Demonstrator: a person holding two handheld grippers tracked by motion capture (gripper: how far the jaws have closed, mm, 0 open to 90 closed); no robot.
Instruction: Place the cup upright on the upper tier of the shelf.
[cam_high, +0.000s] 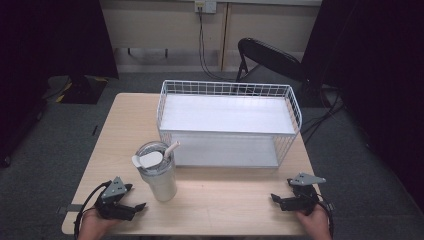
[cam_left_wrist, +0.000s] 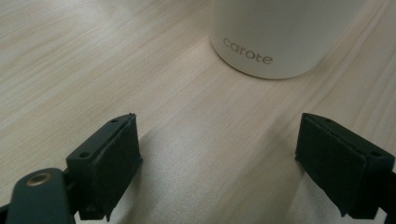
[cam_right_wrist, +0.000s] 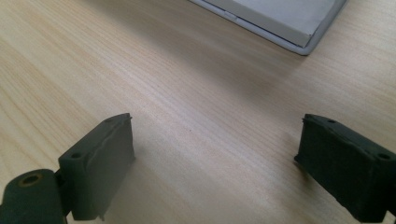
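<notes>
A white tumbler (cam_high: 158, 177) with a clear lid and a straw stands upright on the wooden table (cam_high: 225, 192), left of centre. Its base, printed "carote", shows as the tumbler (cam_left_wrist: 275, 42) in the left gripper view. My left gripper (cam_high: 136, 198) rests at the table's near left corner, open, a short way left of the tumbler. The same left gripper (cam_left_wrist: 217, 149) holds nothing between its jaws. My right gripper (cam_high: 281, 192) lies open near the front right edge, and as the right gripper (cam_right_wrist: 215, 154) it has bare wood between its jaws.
A white wire basket rack (cam_high: 227, 125) with two white shelves stands at the back middle of the table; its lower corner, the rack (cam_right_wrist: 289, 23), appears ahead of my right gripper. A black chair (cam_high: 270, 57) stands behind the table. Dark curtains flank the room.
</notes>
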